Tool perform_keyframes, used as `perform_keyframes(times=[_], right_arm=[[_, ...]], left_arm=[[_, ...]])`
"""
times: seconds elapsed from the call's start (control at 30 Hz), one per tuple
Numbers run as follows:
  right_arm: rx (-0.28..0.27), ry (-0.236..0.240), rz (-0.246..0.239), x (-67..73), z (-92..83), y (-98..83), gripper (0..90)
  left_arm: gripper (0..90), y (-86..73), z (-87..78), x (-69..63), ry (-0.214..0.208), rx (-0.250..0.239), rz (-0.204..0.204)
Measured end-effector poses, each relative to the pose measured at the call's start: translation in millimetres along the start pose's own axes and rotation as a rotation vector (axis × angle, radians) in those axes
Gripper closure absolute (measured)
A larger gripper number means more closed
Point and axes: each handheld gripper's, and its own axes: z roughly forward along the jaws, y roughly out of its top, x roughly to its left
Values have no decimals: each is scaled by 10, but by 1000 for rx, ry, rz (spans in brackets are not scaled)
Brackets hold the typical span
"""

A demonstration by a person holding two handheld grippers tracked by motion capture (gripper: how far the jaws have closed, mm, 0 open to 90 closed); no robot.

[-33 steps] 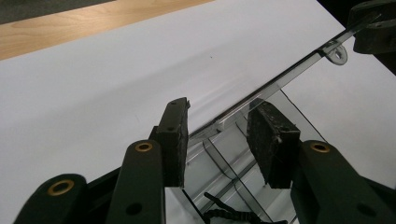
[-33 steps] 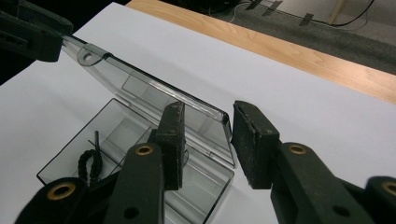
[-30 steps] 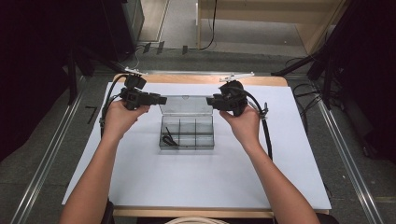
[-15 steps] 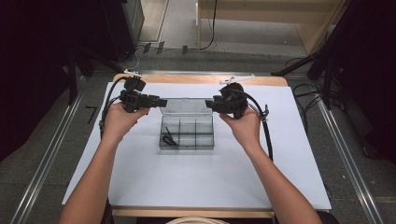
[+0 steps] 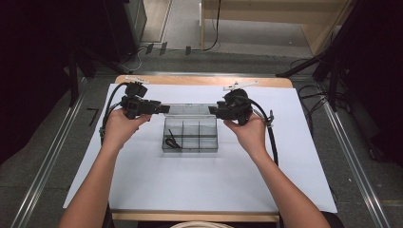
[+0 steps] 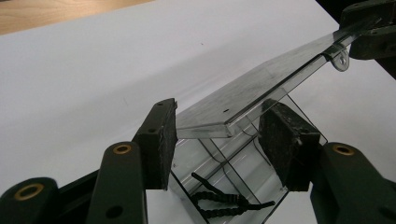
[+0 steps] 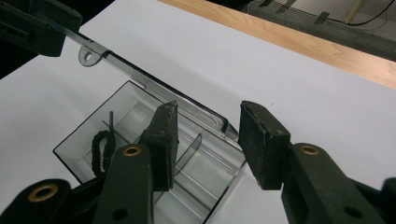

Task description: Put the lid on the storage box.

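A clear compartment box [image 5: 190, 137] sits on the white sheet with its lid [image 5: 187, 109] raised. A black cord [image 5: 172, 141] lies in its front left compartment. My left gripper [image 5: 164, 109] is at the lid's left end and my right gripper [image 5: 212, 111] at its right end. In the left gripper view the lid [image 6: 261, 88] end lies between the jaws of the left gripper [image 6: 217, 121], with a gap to the right pad [image 6: 285, 140]. In the right gripper view the right gripper [image 7: 210, 116] straddles the lid [image 7: 140, 77] corner without pressing. Both grippers' jaws have just been opening.
The white sheet [image 5: 190, 190] covers most of the wooden table [image 5: 199, 80]. Cables trail from both grippers along the forearms. Dark equipment stands and floor rails flank the table on the left and right.
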Motion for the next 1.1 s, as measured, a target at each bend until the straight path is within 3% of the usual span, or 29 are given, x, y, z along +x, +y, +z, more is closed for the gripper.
perform_keyframes(times=[1.1], right_arm=[[-22,38,15,43,-48,-152,544]], left_arm=[[426,-179,-7,-29,10,-10,-5]])
